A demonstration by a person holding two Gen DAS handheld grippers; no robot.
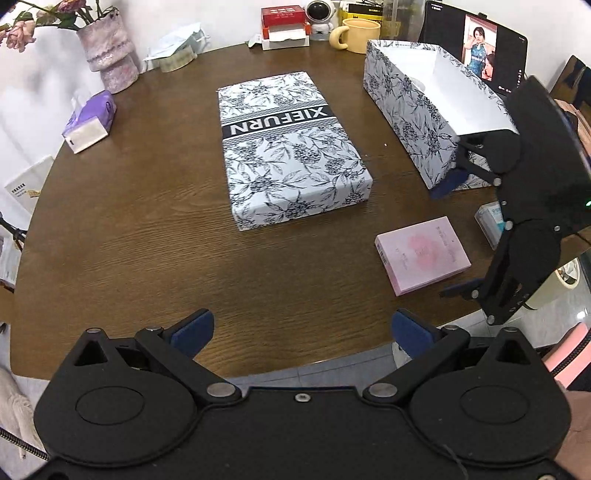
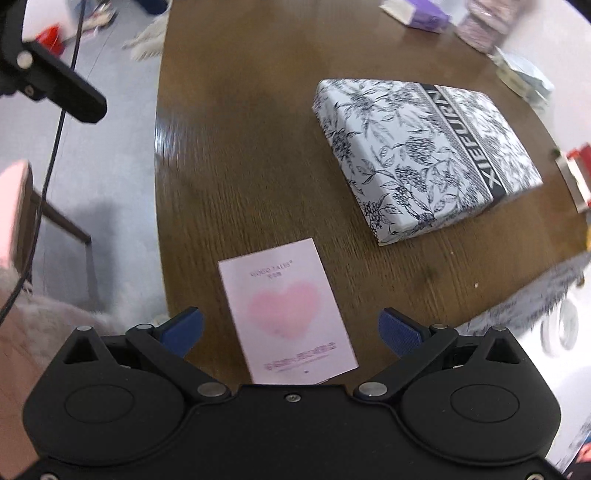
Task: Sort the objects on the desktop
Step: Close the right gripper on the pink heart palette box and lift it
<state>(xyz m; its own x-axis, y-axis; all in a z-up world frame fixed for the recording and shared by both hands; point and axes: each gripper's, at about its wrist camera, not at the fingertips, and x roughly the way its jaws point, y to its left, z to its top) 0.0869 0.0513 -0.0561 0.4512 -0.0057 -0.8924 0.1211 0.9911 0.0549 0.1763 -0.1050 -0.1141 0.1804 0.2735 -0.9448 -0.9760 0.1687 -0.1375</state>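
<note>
A small pink box with a heart print (image 1: 421, 254) (image 2: 288, 310) lies flat near the front right edge of the round wooden table (image 1: 129, 221). My right gripper (image 2: 291, 328) (image 1: 452, 236) is open, its blue fingertips on either side of the pink box and apart from it. A floral lid marked XIEFURN (image 1: 291, 147) (image 2: 424, 155) lies face up mid-table. The matching open floral box (image 1: 424, 107) stands to its right with a white inside. My left gripper (image 1: 303, 328) hovers open over the table's front edge with nothing between its fingers.
At the back stand a purple tissue pack (image 1: 88, 122), a flower vase (image 1: 107, 48), a tape roll (image 1: 177, 59), a red box (image 1: 282, 22), a yellow mug (image 1: 358, 35) and a lit tablet (image 1: 476, 48). A small blue-white packet (image 1: 489, 221) lies behind the right gripper.
</note>
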